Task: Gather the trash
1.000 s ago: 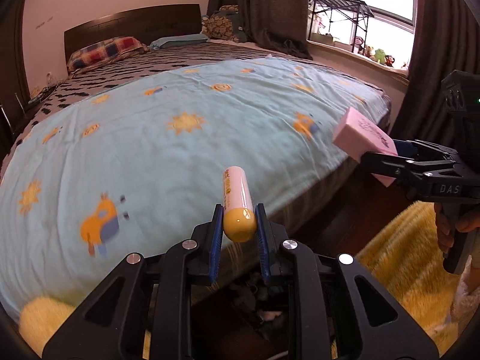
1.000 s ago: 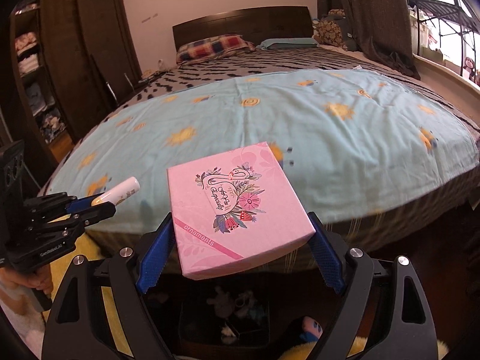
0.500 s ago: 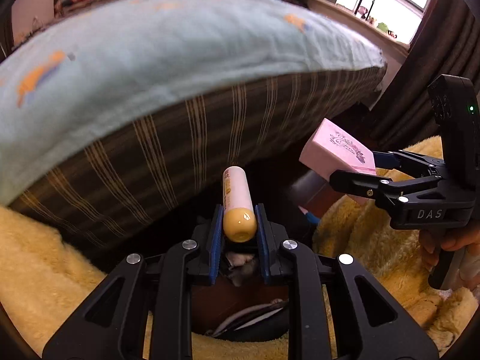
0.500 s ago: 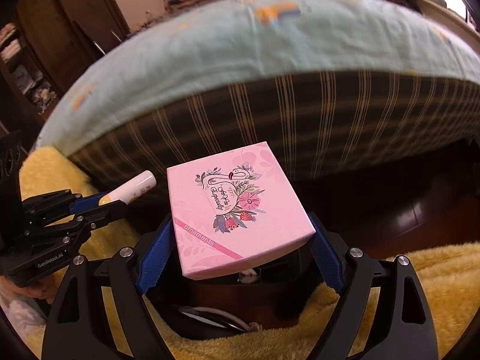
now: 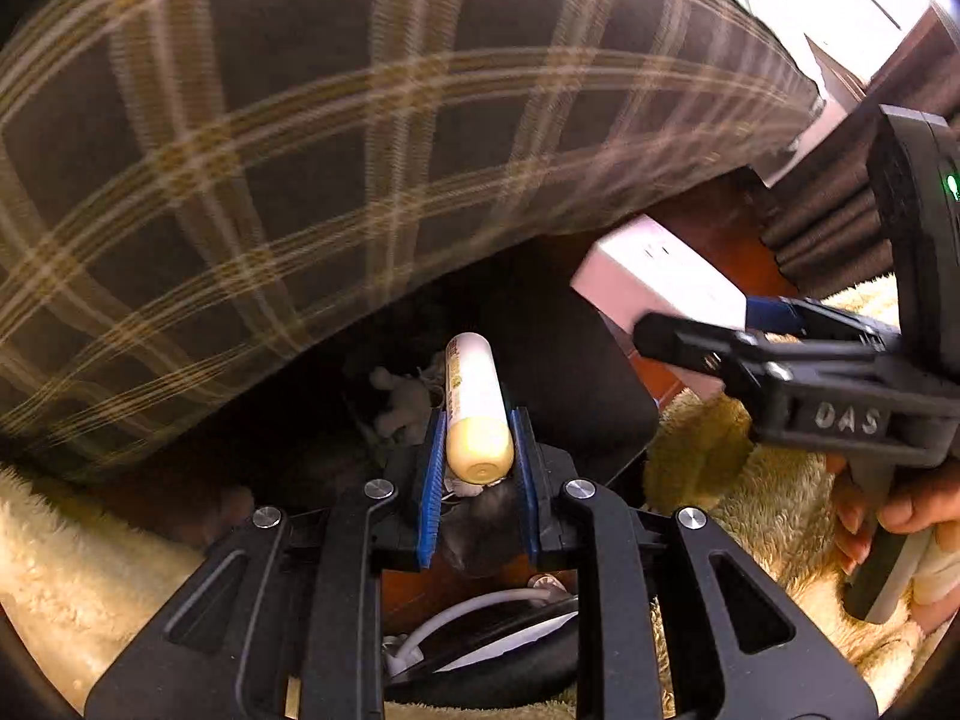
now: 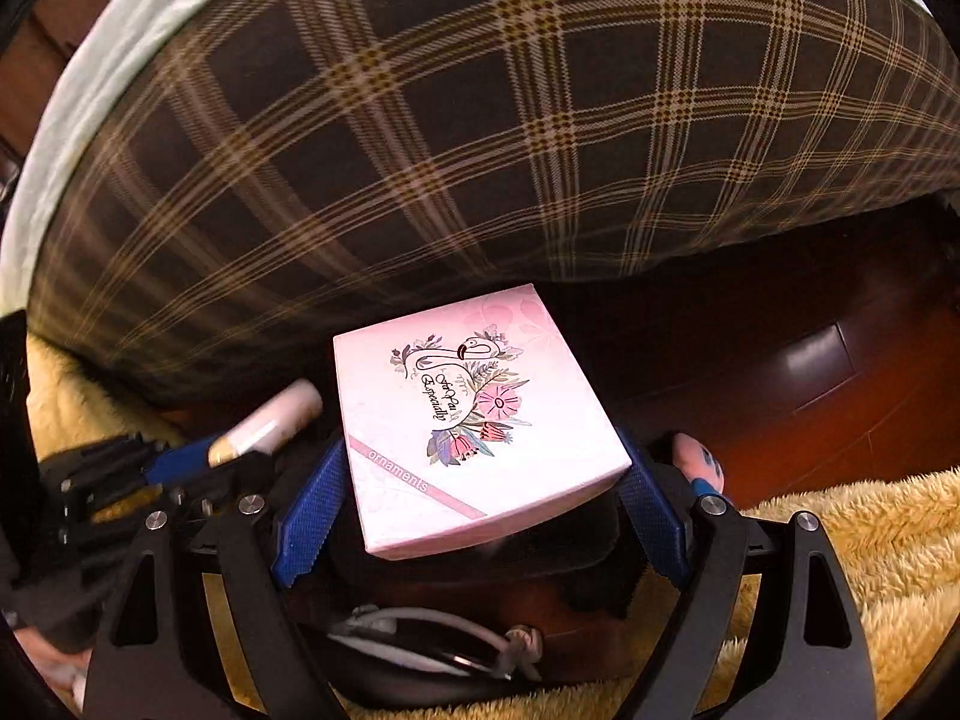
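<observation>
My left gripper [image 5: 477, 450] is shut on a small cream and yellow tube [image 5: 474, 405], held near the floor in front of the bed's side. The tube also shows in the right wrist view [image 6: 264, 426], at the left. My right gripper [image 6: 480, 492] is shut on a pink ornaments box [image 6: 468, 420] with a flamingo print. The box shows in the left wrist view [image 5: 654, 282] at the right, held beside the left gripper. Below both grippers is a dark bin [image 6: 570, 576] holding white cable and small items.
The bed's brown plaid side [image 5: 300, 150] fills the upper views, close ahead. A yellow fluffy rug [image 6: 870, 540] lies on the dark wood floor [image 6: 780, 372]. Small plush toys [image 5: 399, 402] lie in the shadow under the bed.
Both grippers have dropped from above the blue bedspread to near the floor beside the bed, each keeping its hold. The dark bin below has come closer.
</observation>
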